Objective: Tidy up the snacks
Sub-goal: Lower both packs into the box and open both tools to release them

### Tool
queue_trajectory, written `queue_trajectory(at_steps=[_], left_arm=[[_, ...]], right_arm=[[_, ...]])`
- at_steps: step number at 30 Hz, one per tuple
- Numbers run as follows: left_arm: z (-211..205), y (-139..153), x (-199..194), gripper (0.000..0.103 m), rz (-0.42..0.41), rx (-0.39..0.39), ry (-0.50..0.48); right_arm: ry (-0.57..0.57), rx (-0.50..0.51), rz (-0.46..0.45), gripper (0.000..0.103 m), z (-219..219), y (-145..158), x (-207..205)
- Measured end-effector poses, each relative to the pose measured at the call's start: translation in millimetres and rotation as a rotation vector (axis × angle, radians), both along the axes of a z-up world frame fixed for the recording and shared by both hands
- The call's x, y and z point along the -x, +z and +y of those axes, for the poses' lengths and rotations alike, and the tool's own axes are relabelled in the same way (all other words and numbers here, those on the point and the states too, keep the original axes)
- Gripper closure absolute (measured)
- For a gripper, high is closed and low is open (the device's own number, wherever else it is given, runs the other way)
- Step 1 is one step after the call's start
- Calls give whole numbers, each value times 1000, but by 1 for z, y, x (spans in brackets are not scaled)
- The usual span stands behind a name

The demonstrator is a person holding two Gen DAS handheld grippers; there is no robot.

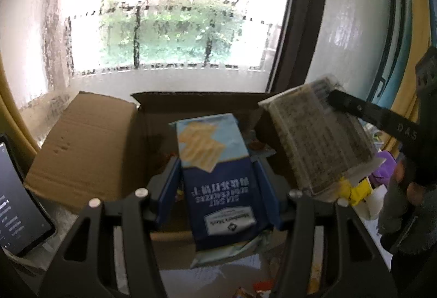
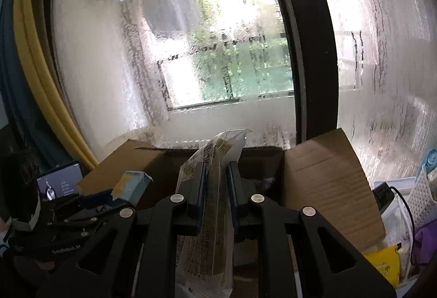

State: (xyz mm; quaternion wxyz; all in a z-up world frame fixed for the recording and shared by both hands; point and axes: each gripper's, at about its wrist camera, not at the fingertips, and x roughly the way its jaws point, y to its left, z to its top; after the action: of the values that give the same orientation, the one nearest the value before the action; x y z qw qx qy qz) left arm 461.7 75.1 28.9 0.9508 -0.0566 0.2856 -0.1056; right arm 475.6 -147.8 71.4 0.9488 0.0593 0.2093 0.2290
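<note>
Your left gripper (image 1: 218, 183) has its jaws closed on a blue cracker box (image 1: 215, 175), printed upside down with "sea salt soda crackers"; the box tilts forward, its top end over the open cardboard box (image 1: 82, 139); your right gripper (image 2: 217, 188) has its jaws pinched narrowly on a clear flat snack packet (image 2: 215, 205), held on edge with its sealed top pointing up; that packet also sits above the cardboard box, to the right of the cracker box and apart from it; a few loose wrappers lie inside the carton, too dim to identify; its flaps stand open left and right; a dark-screened tablet (image 1: 19, 205) leans at the left; a white perforated basket (image 2: 423, 197) sits far right; a fogged window (image 1: 169, 25) rises behind everything.
</note>
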Motion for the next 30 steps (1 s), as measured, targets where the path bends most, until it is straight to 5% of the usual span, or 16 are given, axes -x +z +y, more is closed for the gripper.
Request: queue_trajectory(at_steps=[12,15,30], left_arm=[[1,1,-30,45,10,18,17],[6,3,-32,36,26,53,16],[14,24,21,31,-34,51,37]], right_arm=[[-64,-4,78,84,13,-16,-33],[-102,45,63,64,18,-17,-32],[-63,63,73,61,21,-17,18]])
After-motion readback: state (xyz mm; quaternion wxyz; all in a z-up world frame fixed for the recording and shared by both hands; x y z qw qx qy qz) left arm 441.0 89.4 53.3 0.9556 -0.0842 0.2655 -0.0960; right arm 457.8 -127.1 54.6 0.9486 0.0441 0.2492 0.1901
